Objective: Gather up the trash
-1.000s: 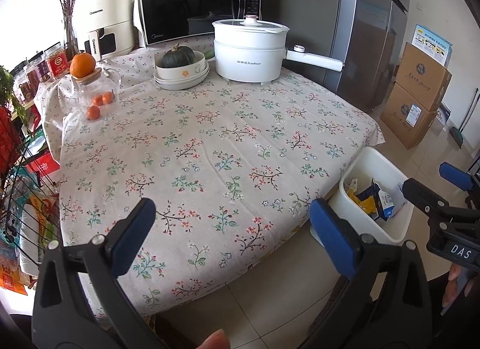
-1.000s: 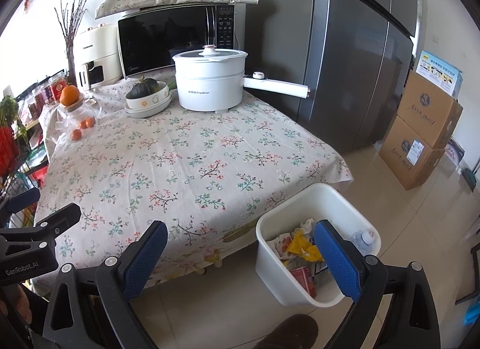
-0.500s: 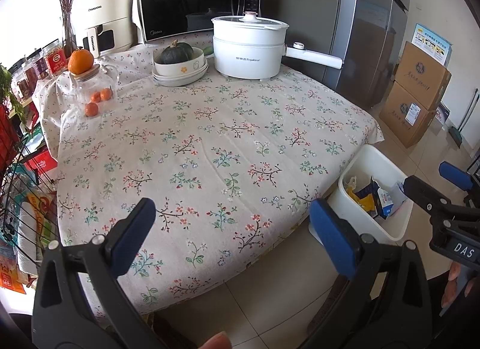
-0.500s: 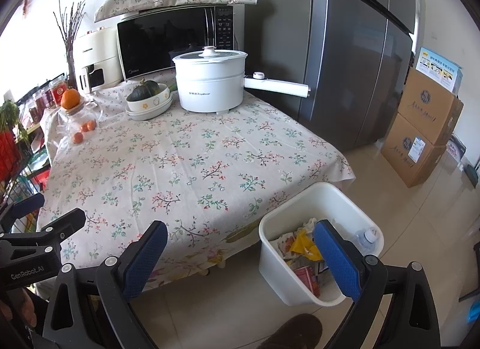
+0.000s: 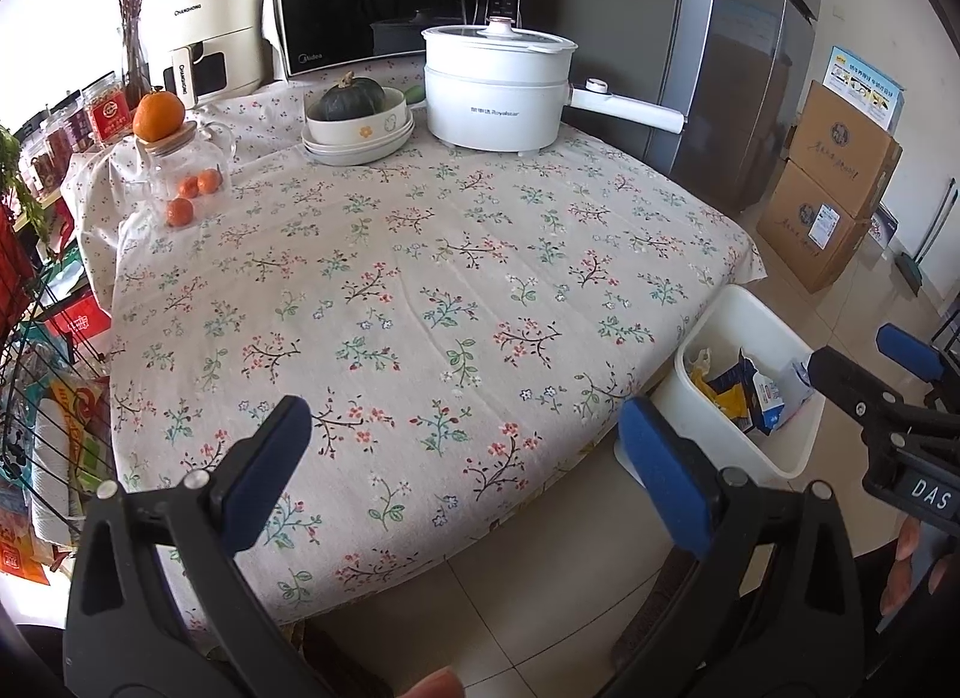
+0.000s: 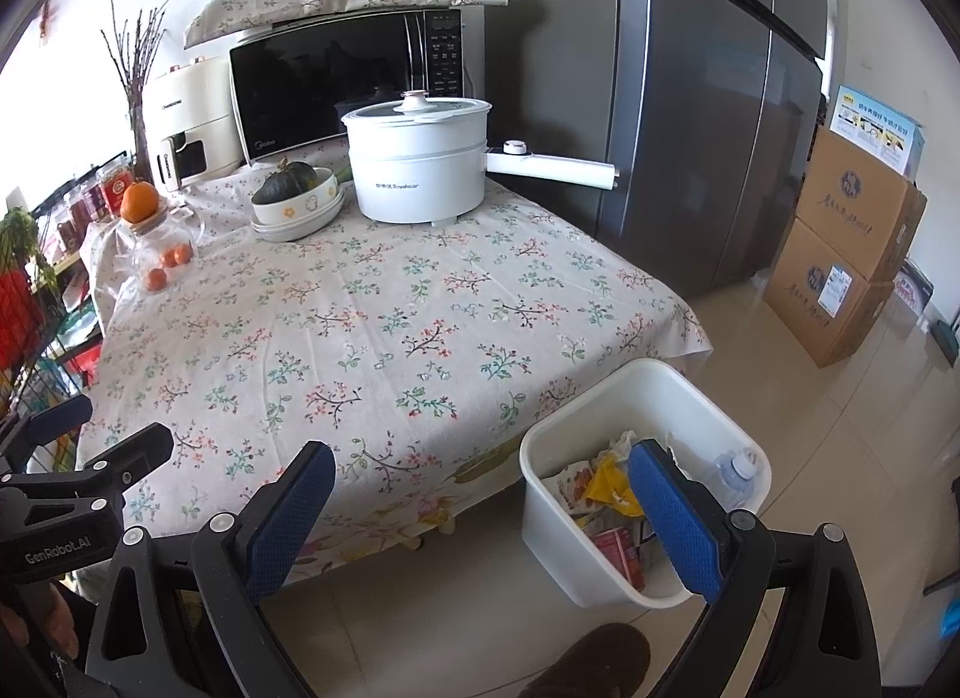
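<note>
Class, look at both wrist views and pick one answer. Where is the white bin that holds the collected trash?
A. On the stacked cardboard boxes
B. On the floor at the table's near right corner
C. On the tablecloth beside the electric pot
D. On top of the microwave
B: the white bin stands on the tiled floor against the table's corner, with wrappers and a plastic bottle inside it.

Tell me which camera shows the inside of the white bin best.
The right wrist view: the bin is near, showing wrappers and a bottle inside. In the left wrist view it sits at the edge, partly hidden by the right gripper.
</note>
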